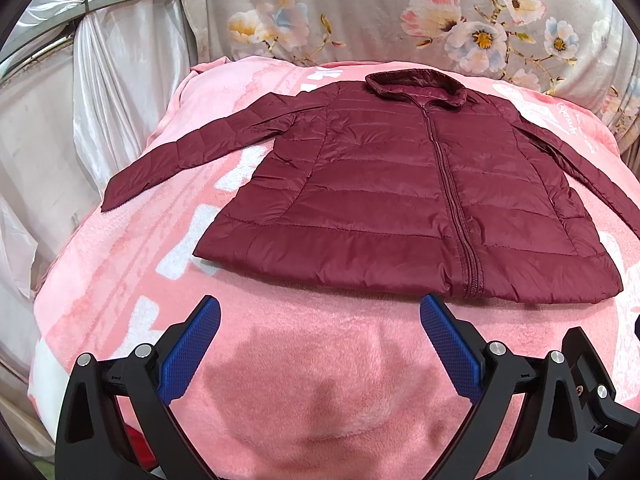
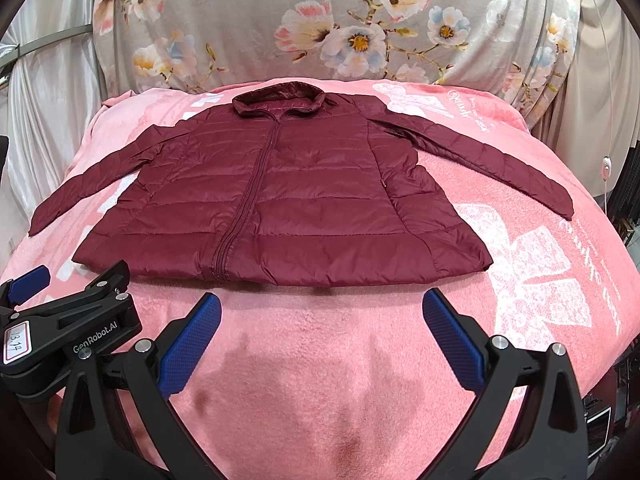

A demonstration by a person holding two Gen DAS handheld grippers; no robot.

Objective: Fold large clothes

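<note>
A dark red quilted jacket [image 1: 392,192] lies flat and zipped, front up, on a pink blanket [image 1: 312,368], collar far, hem near, both sleeves spread out to the sides. It also shows in the right wrist view [image 2: 280,200]. My left gripper [image 1: 320,316] is open and empty, hovering just short of the hem, left of the zipper. My right gripper [image 2: 322,312] is open and empty, also just short of the hem, near its right half. The left gripper's body [image 2: 64,332] shows at the lower left of the right wrist view.
The pink blanket [image 2: 520,280] with white prints covers a raised bed-like surface. A grey floral cloth [image 2: 320,20] hangs behind it. Shiny white drapes [image 1: 100,100] stand at the left. A white cord with a switch [image 2: 607,170] hangs at the right.
</note>
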